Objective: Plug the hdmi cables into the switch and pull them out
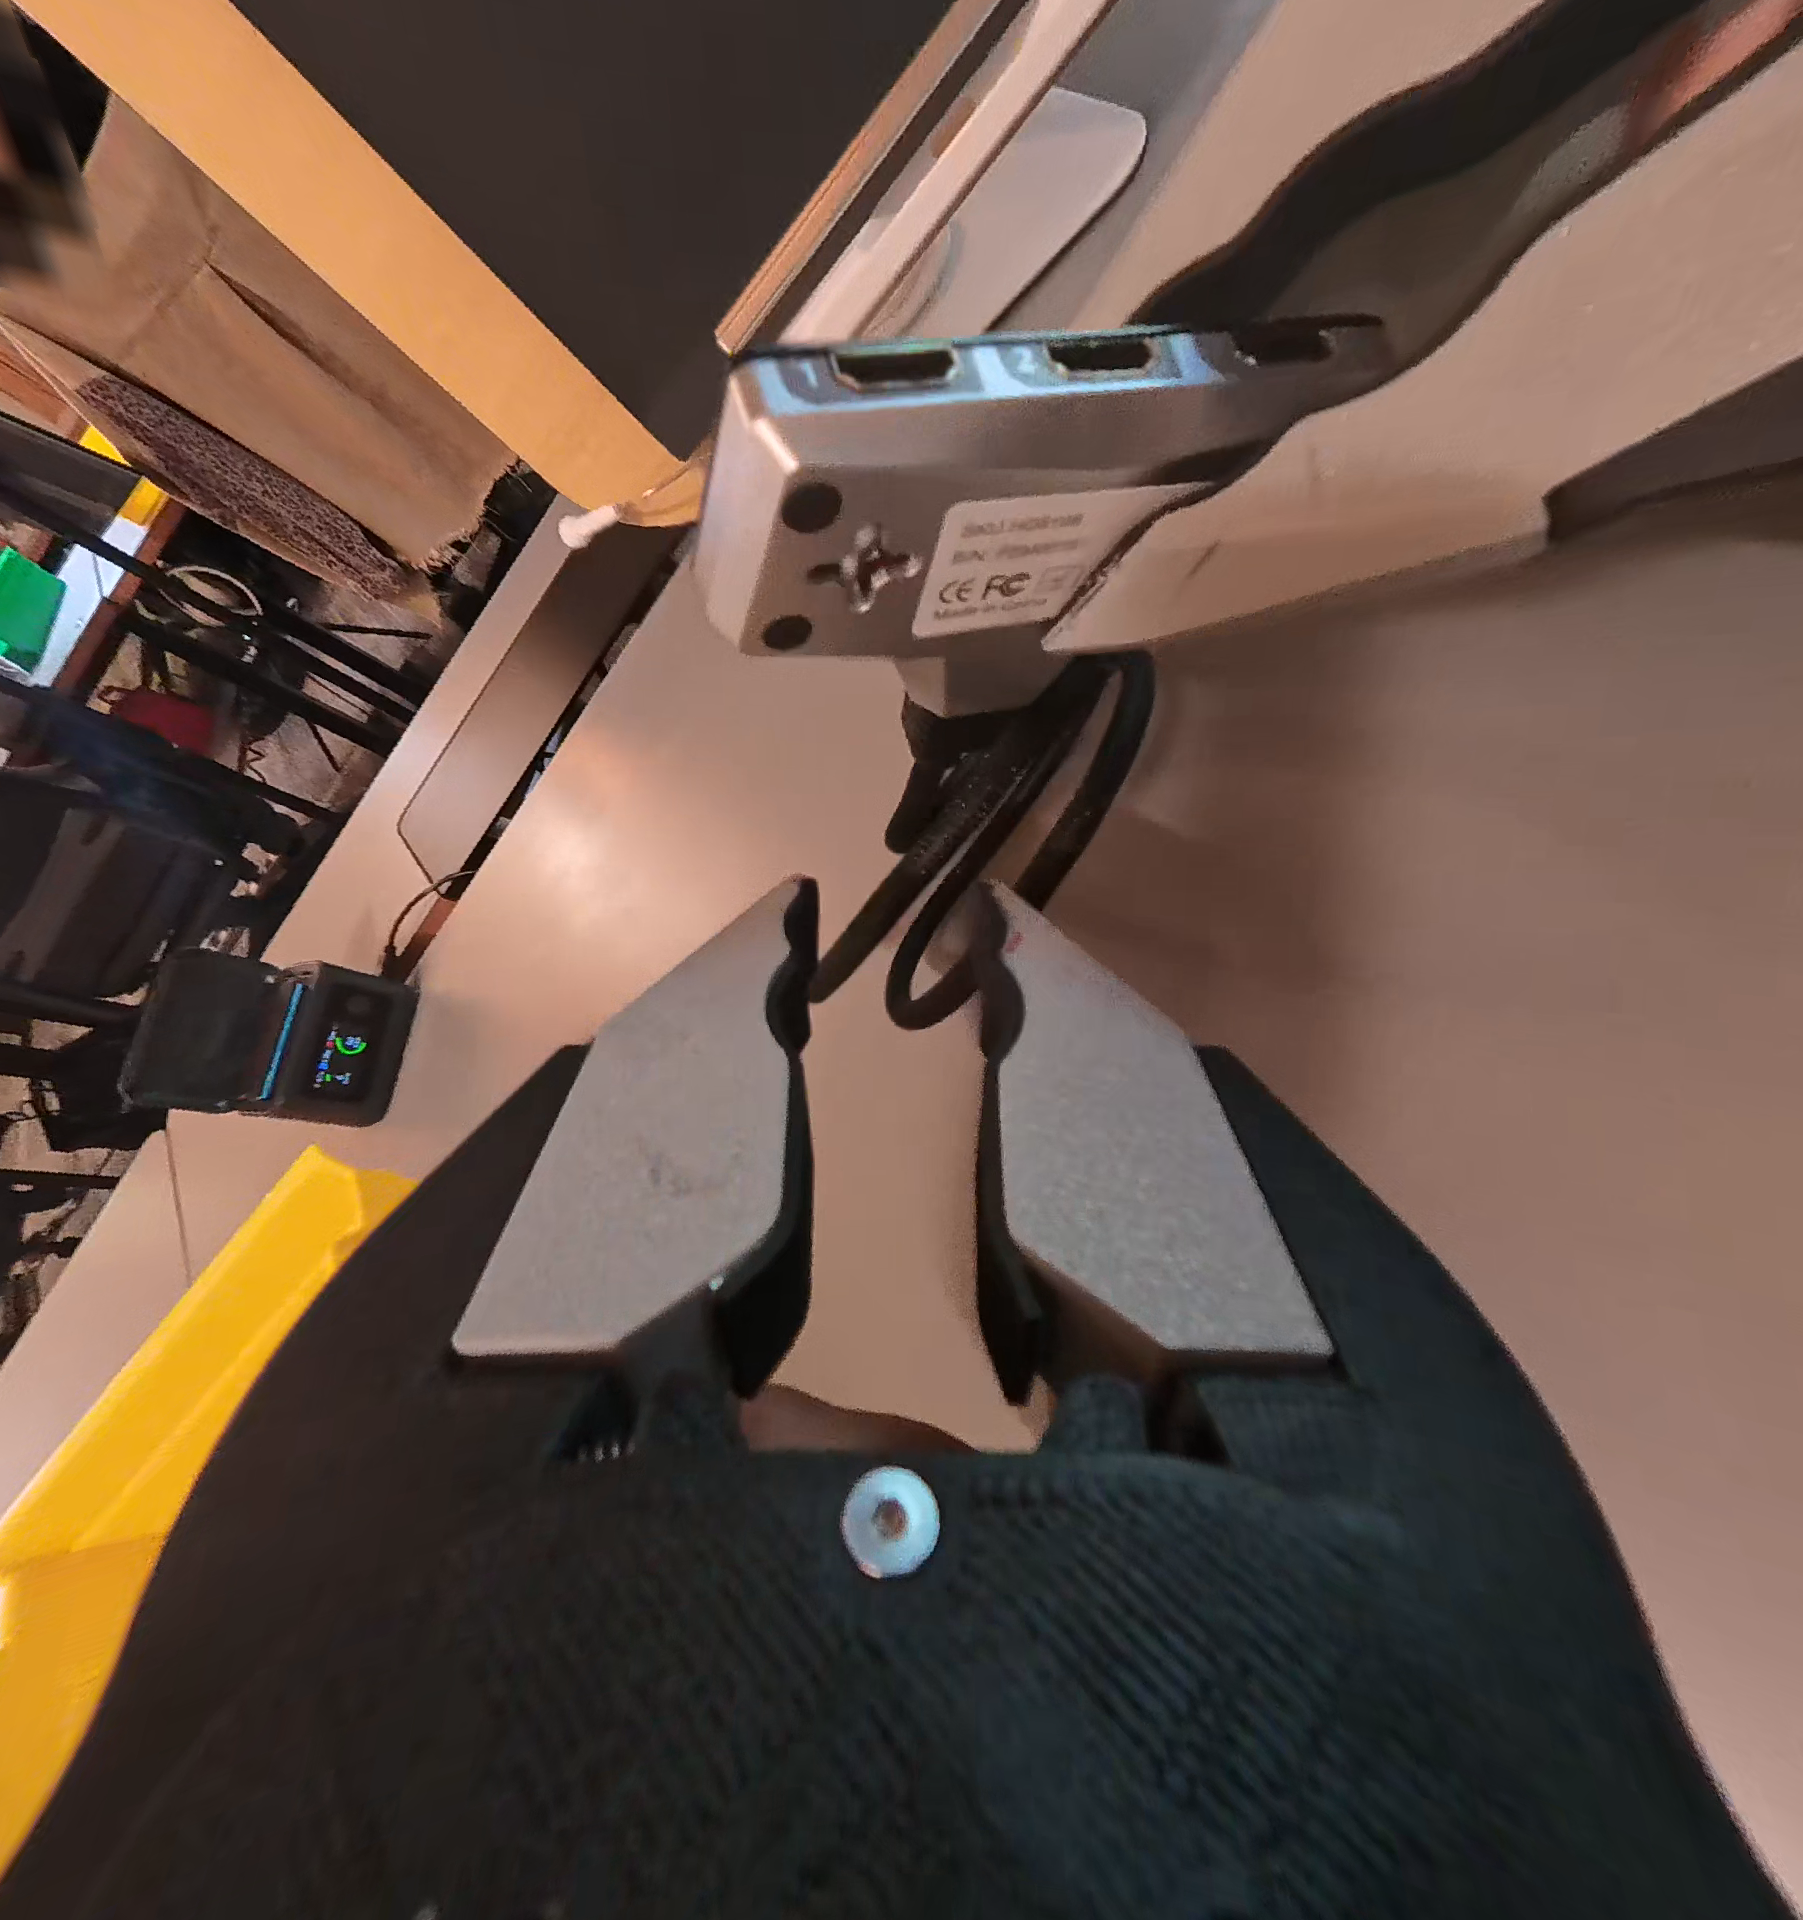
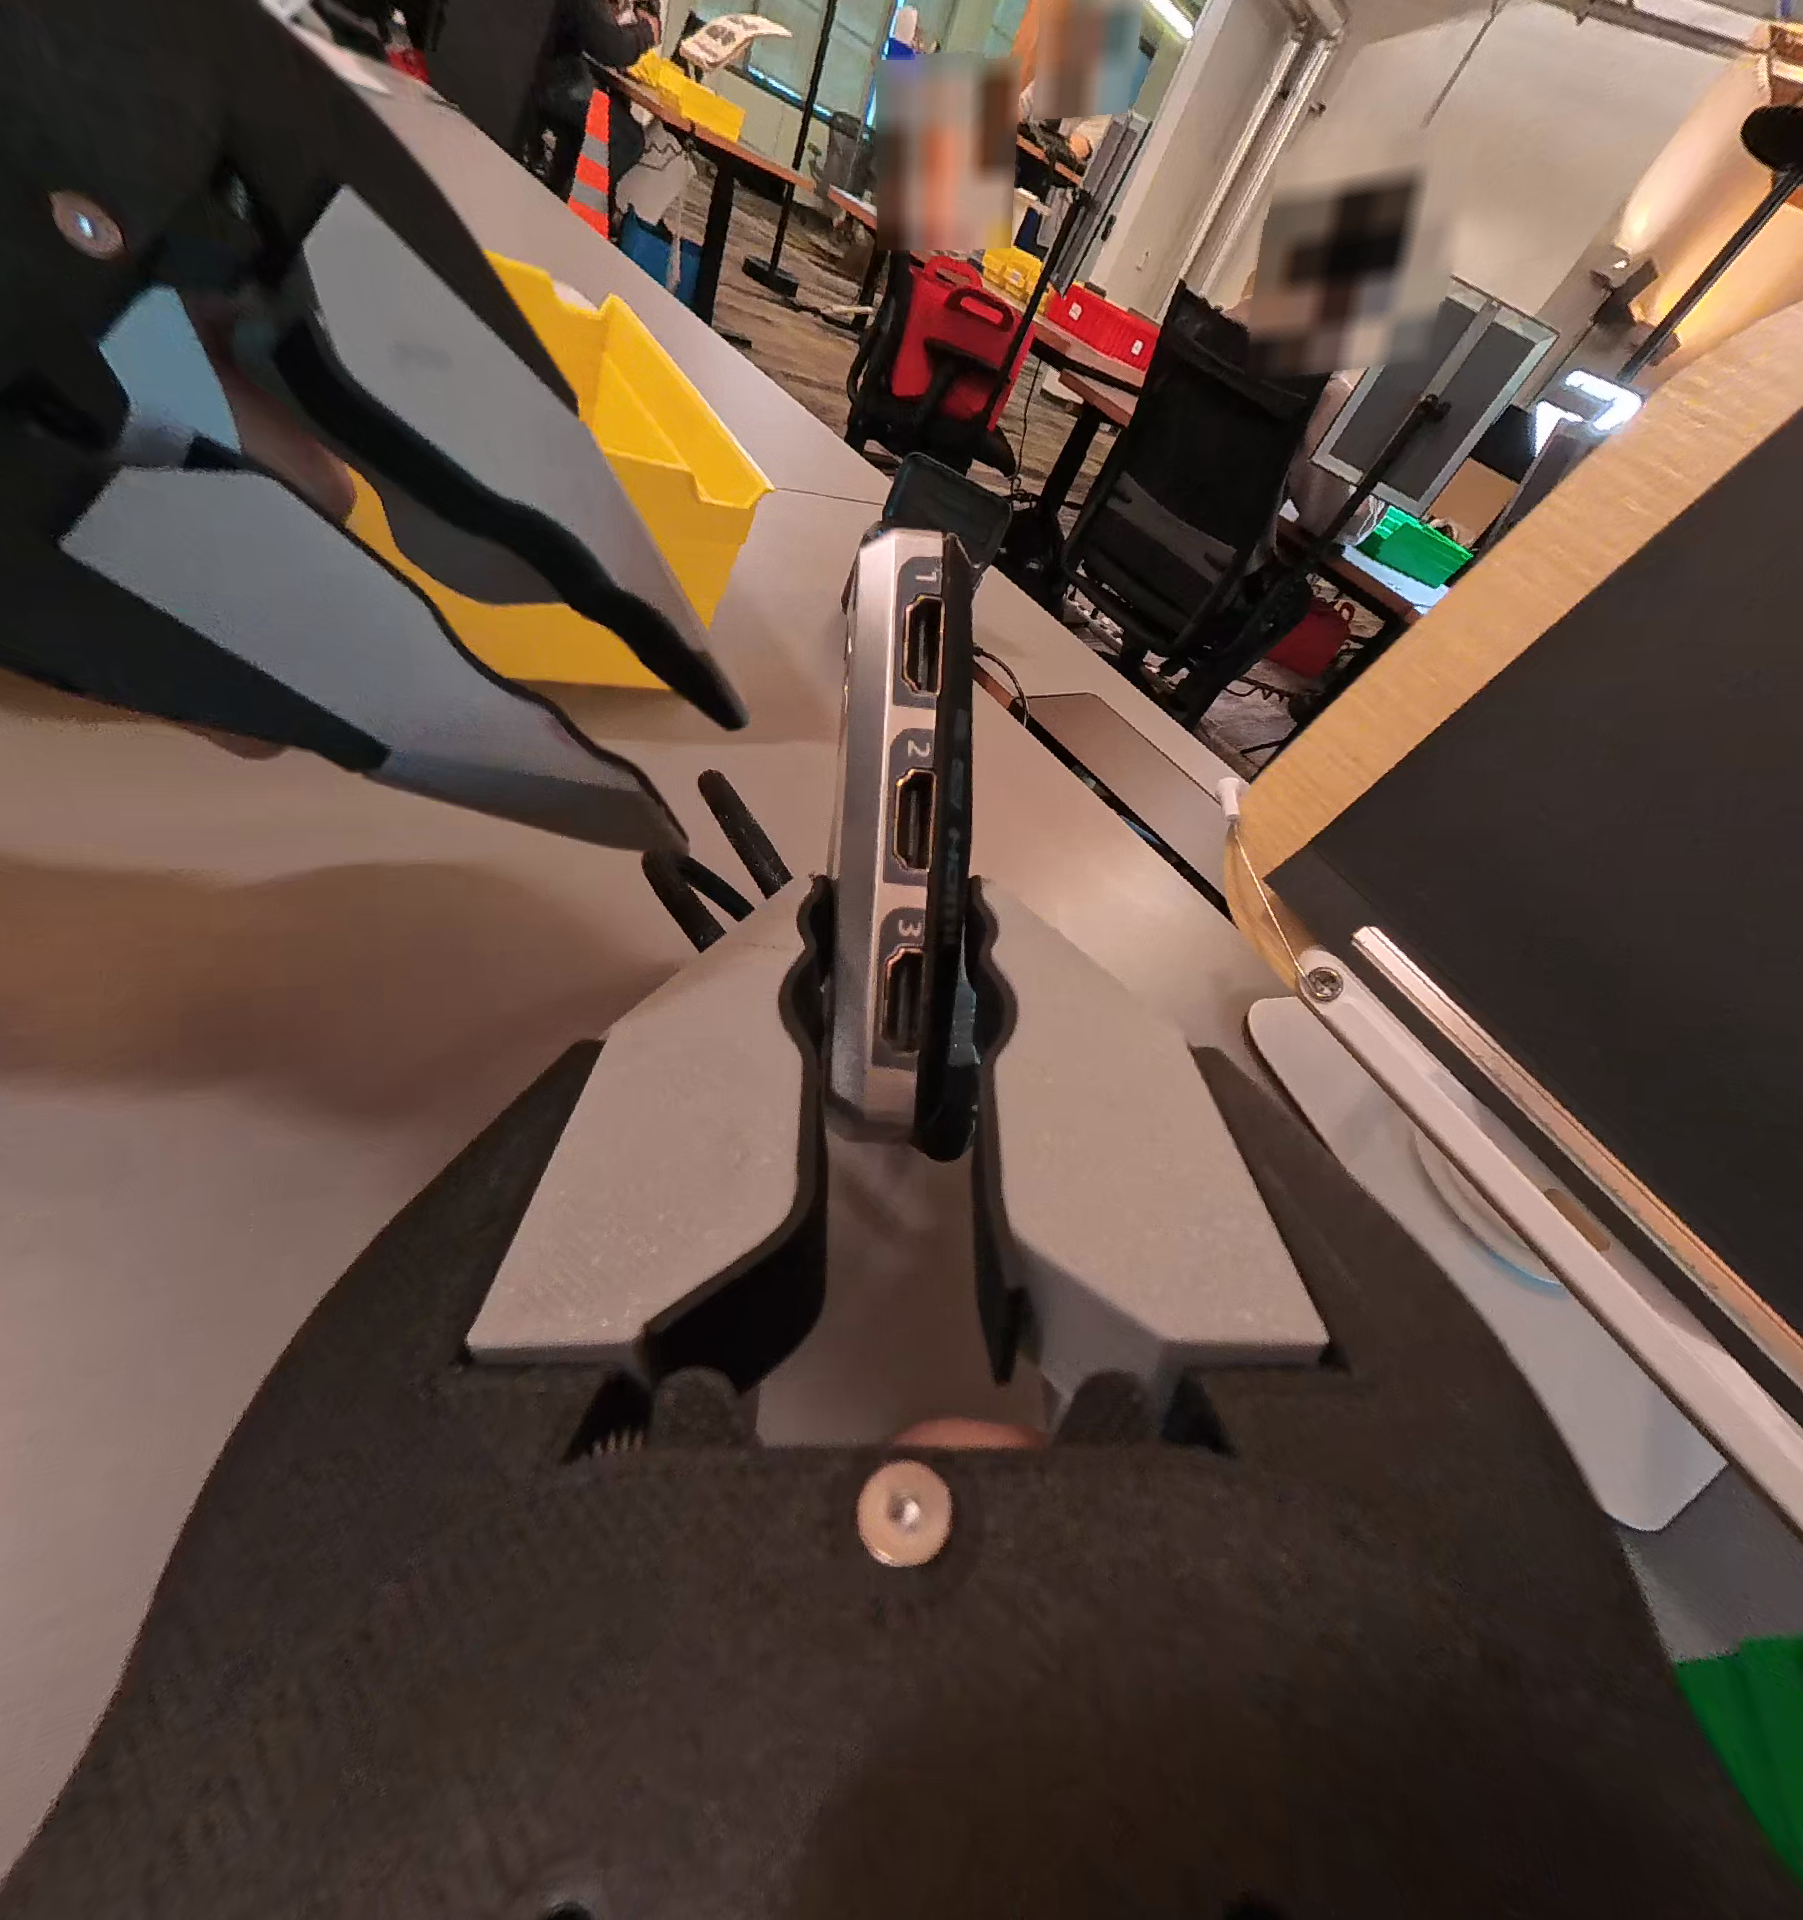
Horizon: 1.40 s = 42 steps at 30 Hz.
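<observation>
A silver HDMI switch [image 2: 866,831] stands on edge, clamped in my right gripper [image 2: 897,914]. Its three numbered ports face the camera and are empty. A black plug [image 2: 944,499] sits in its far end. In the left wrist view the switch [image 1: 876,499] hangs above the table, with the right gripper's fingers [image 1: 1292,520] around it. Black HDMI cables [image 1: 1136,717] loop down from it to the table. My left gripper [image 1: 897,925] is open, its tips just over the cable loop. It also shows in the right wrist view [image 2: 689,774] above the cable ends [image 2: 741,831].
A yellow bin [image 2: 648,447] sits on the grey table [image 2: 149,1143] behind the left gripper. A black panel with a wood edge [image 2: 1603,831] on a white stand [image 2: 1448,1195] is at the right. A small device with a lit screen [image 1: 284,1039] lies at the table's edge.
</observation>
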{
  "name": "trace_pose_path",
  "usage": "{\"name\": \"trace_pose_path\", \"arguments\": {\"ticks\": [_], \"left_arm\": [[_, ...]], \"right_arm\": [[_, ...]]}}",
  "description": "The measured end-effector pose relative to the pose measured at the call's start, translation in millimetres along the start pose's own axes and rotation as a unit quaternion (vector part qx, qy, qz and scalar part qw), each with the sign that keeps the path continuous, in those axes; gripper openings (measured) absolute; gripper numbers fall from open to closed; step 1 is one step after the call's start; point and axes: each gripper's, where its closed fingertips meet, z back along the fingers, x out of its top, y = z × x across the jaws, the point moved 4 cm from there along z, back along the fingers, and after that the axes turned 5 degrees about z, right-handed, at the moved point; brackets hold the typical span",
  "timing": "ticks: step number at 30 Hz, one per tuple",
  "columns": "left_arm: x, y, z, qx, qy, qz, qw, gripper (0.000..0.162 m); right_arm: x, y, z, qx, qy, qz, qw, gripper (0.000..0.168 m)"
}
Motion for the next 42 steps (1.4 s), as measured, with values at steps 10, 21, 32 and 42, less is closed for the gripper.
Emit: {"name": "trace_pose_path", "arguments": {"ticks": [10, 21, 32, 42], "left_arm": [[-6.2, 1.7, -9.1, 0.007, -0.006, 0.027, 1.000, 0.028], [-19.5, -0.4, -11.8, 0.004, -0.019, 0.073, 0.997, 0.025], [-40.0, -11.6, -28.1, -0.002, -0.046, 0.126, 0.991, 0.023], [-41.9, -7.2, -24.3, 0.020, -0.103, 0.143, 0.984, 0.024]], "right_arm": [[0.7, -3.3, 1.1, 0.029, -0.023, -0.073, 0.997, 0.022], [0.9, -4.1, 1.9, 0.025, -0.026, -0.075, 0.997, 0.022], [-3.3, -8.8, 1.7, 0.016, -0.025, -0.087, 0.996, 0.022], [-5.8, -10.3, 1.3, 0.016, -0.025, -0.100, 0.995, 0.021]]}}
